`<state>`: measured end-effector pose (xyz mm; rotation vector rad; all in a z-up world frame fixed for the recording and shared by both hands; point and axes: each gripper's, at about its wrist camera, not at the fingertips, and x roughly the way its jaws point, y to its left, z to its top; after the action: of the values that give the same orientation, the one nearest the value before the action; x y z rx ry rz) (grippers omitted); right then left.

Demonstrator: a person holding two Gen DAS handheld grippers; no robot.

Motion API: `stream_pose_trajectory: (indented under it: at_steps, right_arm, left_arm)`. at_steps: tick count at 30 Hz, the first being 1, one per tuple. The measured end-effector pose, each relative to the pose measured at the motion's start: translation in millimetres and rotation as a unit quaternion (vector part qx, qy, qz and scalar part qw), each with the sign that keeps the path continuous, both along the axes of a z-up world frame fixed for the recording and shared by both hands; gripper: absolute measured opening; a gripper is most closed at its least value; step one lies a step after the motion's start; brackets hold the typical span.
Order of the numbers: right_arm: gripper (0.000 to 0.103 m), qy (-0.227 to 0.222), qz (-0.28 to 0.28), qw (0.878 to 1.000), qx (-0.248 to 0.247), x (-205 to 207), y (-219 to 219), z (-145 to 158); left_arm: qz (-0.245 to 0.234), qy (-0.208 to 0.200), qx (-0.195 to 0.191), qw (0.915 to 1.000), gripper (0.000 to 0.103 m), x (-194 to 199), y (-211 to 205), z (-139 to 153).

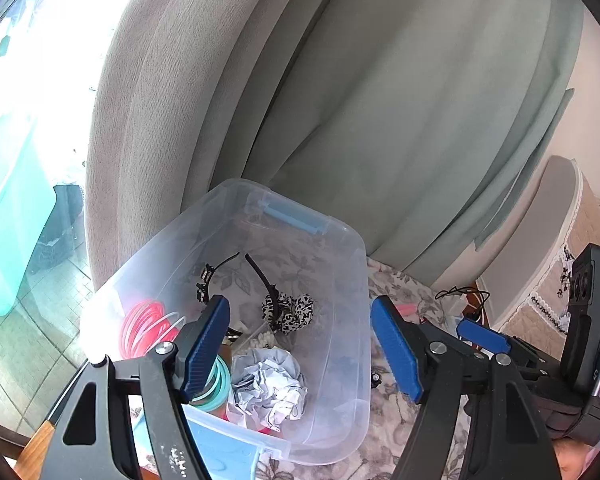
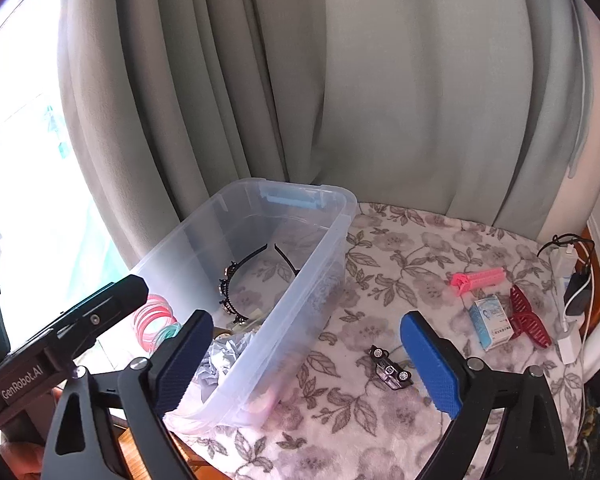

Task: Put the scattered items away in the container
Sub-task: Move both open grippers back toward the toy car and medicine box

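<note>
A clear plastic bin (image 1: 352, 280) (image 2: 324, 248) stands on a floral cloth (image 2: 380, 280). Inside lie a black headband (image 1: 260, 276) (image 2: 228, 284), a leopard scrunchie (image 1: 292, 312), pink coil bands (image 1: 144, 328), teal bands (image 1: 220, 388) and crumpled paper (image 1: 272, 384). My left gripper (image 1: 300, 344) is open and empty over the bin. My right gripper (image 2: 306, 364) is open and empty, above the bin's near right wall. On the cloth to the right lie a small black toy car (image 2: 390, 368), a pink hair roller (image 2: 478, 280), a small white-blue box (image 2: 492, 322) and a red claw clip (image 2: 526, 316).
Grey-green curtains (image 2: 340, 80) hang behind the table. White chargers and cables (image 2: 572, 300) sit at the right edge. A bright window is on the left. The right gripper's fingertip (image 1: 484, 336) and its camera (image 1: 588, 304) show in the left wrist view.
</note>
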<state>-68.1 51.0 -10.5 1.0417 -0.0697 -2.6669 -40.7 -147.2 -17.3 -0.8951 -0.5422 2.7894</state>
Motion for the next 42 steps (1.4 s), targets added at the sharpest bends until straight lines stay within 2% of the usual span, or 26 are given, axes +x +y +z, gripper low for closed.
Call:
stream_pose_trajectory:
  at_steps: [2, 7, 10, 12, 16, 20, 27, 29, 32, 34, 38, 42]
  right_arm:
    - [0.103, 0.004, 0.001, 1.0, 0.0, 6.9, 3.1, 2.1]
    - [0.103, 0.019, 0.002, 1.0, 0.008, 24.1, 10.7, 11.1]
    - [0.103, 0.033, -0.005, 0.999, -0.003, 34.8, 20.6, 18.4]
    - [0.103, 0.043, -0.01, 0.999, -0.009, 42.2, 28.1, 23.2]
    - [0.103, 0.066, -0.029, 0.997, -0.018, 55.7, 48.8, 31.4]
    - [0.103, 0.094, -0.055, 0.993, -0.035, 68.4, 78.2, 37.2]
    - [0.103, 0.142, -0.102, 0.983, -0.063, 90.7, 129.8, 47.3]
    - [0.103, 0.155, -0.115, 0.979, -0.072, 97.1, 144.6, 50.2]
    - [0.103, 0.174, -0.134, 0.972, -0.083, 105.8, 166.7, 53.9]
    - [0.103, 0.169, -0.151, 0.97, -0.087, 104.4, 182.1, 49.6]
    - [0.103, 0.151, -0.186, 0.965, -0.103, 98.1, 212.1, 32.4]
    - [0.103, 0.13, -0.216, 0.962, -0.104, 91.1, 234.7, 10.5]
  left_arm:
    - [0.0, -0.002, -0.007, 1.0, 0.074, 2.3, 3.8, 4.0]
    - [-0.005, 0.007, -0.032, 0.9995, 0.075, 12.7, 18.5, 17.9]
    - [-0.004, 0.014, -0.054, 0.9984, 0.082, 19.3, 30.3, 25.8]
    - [-0.005, 0.02, -0.063, 0.9978, 0.082, 23.6, 38.9, 31.4]
    - [-0.011, 0.031, -0.08, 0.9963, 0.082, 28.7, 60.2, 41.8]
    - [0.001, 0.057, -0.114, 0.9918, 0.082, 34.1, 89.0, 51.5]
    - [-0.02, 0.118, -0.104, 0.9874, 0.082, 48.9, 133.9, 66.6]
    - [-0.022, 0.14, -0.083, 0.9865, 0.082, 51.8, 143.6, 69.0]
    - [-0.028, 0.154, -0.075, 0.9848, 0.091, 50.6, 160.0, 67.9]
    - [-0.034, 0.148, -0.09, 0.9843, 0.097, 45.2, 172.8, 63.8]
    - [-0.046, 0.133, -0.095, 0.9854, 0.098, 34.9, 191.7, 49.6]
    - [-0.059, 0.144, -0.109, 0.9819, 0.098, 31.2, 203.8, 32.4]
